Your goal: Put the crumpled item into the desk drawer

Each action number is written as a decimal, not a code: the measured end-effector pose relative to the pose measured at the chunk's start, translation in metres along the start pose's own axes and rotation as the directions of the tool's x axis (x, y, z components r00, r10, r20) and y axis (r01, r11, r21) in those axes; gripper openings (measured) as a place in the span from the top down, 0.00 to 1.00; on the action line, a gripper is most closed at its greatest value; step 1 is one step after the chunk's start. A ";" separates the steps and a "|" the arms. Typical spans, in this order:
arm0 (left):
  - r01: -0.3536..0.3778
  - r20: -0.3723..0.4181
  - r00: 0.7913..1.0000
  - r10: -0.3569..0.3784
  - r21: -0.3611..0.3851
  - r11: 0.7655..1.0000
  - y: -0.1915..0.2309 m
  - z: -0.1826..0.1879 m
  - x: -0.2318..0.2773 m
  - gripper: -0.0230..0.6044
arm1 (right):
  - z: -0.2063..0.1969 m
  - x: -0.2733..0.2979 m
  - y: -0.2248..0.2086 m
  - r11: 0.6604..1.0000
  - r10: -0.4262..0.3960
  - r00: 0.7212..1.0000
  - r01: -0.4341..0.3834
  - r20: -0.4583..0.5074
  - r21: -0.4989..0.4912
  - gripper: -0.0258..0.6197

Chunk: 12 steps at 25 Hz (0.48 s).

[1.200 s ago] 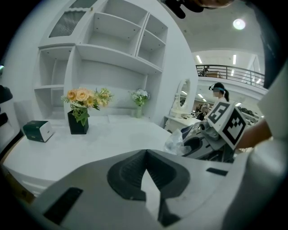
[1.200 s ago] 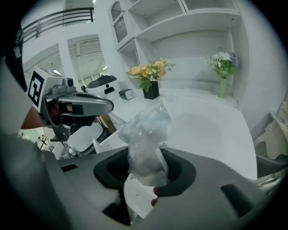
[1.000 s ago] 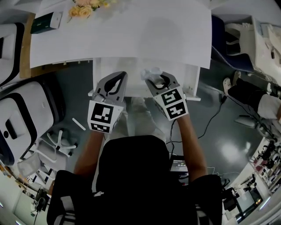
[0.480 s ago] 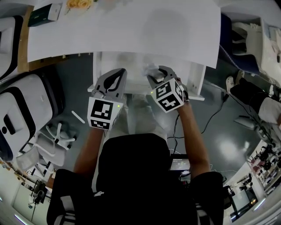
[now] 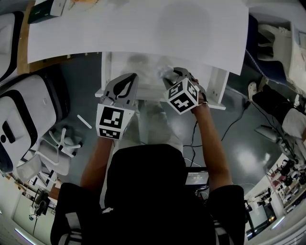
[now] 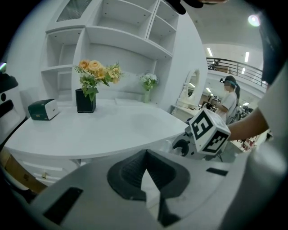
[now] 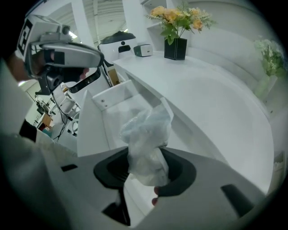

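Right gripper (image 7: 144, 170) clamped on the crumpled plastic (image 7: 146, 134), over the open drawer (image 7: 112, 102) | left gripper (image 6: 145, 174) pinched together, empty, near the drawer

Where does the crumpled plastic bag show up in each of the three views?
Head view: the crumpled plastic bag sits upper centre, at the right gripper tips, over the open drawer.
Left gripper view: it cannot be made out.
Right gripper view: centre, pinched between the jaws.
Shared landmark: the green-and-white box on the desk.
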<state>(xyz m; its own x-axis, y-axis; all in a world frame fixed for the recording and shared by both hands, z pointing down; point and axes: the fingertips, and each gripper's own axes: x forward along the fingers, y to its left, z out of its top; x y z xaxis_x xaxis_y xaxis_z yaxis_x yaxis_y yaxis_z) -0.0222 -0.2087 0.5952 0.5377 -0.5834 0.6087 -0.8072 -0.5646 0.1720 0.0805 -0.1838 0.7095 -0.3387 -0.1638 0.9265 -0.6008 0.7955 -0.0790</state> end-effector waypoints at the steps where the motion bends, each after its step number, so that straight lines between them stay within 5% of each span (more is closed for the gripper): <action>1: -0.001 -0.005 1.000 0.001 0.000 1.000 0.001 -0.002 0.001 0.95 | -0.001 0.004 0.000 1.000 0.006 1.000 -0.006 -0.008 0.003 0.74; 12: 0.000 -0.037 0.999 -0.001 -0.011 1.000 0.007 -0.017 0.009 0.95 | -0.015 0.033 -0.005 0.999 0.010 0.996 -0.013 -0.087 -0.038 0.73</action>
<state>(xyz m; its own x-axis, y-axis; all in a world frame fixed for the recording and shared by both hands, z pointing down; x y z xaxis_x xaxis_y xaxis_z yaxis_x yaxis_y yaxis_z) -0.0267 -0.2081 0.6148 0.5290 -0.5610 0.6367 -0.8097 -0.5582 0.1809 0.0831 -0.1841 0.7460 -0.2802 -0.1048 0.9542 -0.5681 0.8194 -0.0768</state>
